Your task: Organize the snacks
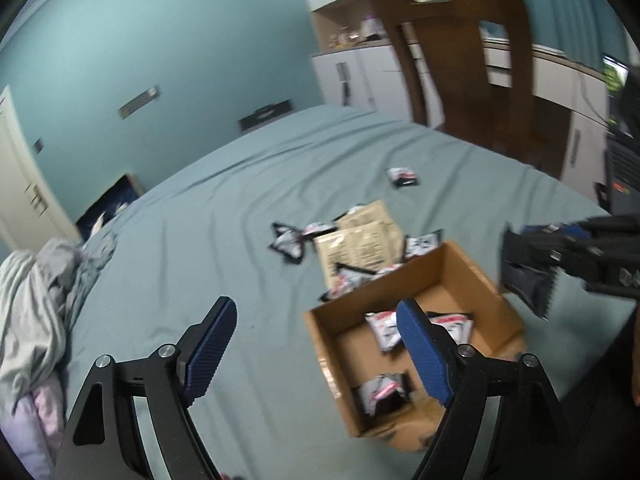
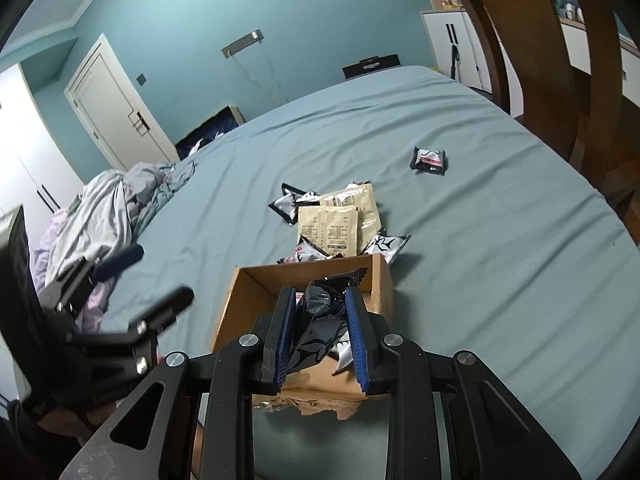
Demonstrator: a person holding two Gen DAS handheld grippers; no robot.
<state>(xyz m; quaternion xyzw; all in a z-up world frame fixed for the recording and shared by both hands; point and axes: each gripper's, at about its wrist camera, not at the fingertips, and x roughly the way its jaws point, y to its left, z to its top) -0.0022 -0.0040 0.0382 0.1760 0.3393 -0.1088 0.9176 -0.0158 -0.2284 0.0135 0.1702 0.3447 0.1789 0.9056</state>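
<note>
An open cardboard box [image 1: 472, 276] [image 2: 256, 284] sits on the blue-green bed with a few black-and-white snack packets [image 1: 384, 330] inside. My right gripper [image 2: 320, 300] is shut on a black snack packet [image 2: 316, 320] and holds it over the box; it also shows in the left wrist view [image 1: 532, 276]. My left gripper [image 1: 316, 316] is open and empty, above the bed just left of the box. A pile of packets with two beige sachets [image 1: 360, 244] [image 2: 336, 224] lies beyond the box. One lone packet [image 1: 404, 177] [image 2: 430, 161] lies farther back.
Crumpled grey and pink bedding [image 1: 36, 304] [image 2: 100, 208] lies at the bed's left side. A wooden chair [image 1: 472, 56] stands past the far right edge. White cabinets [image 1: 352, 76] line the wall. A laptop [image 1: 624, 160] sits at far right.
</note>
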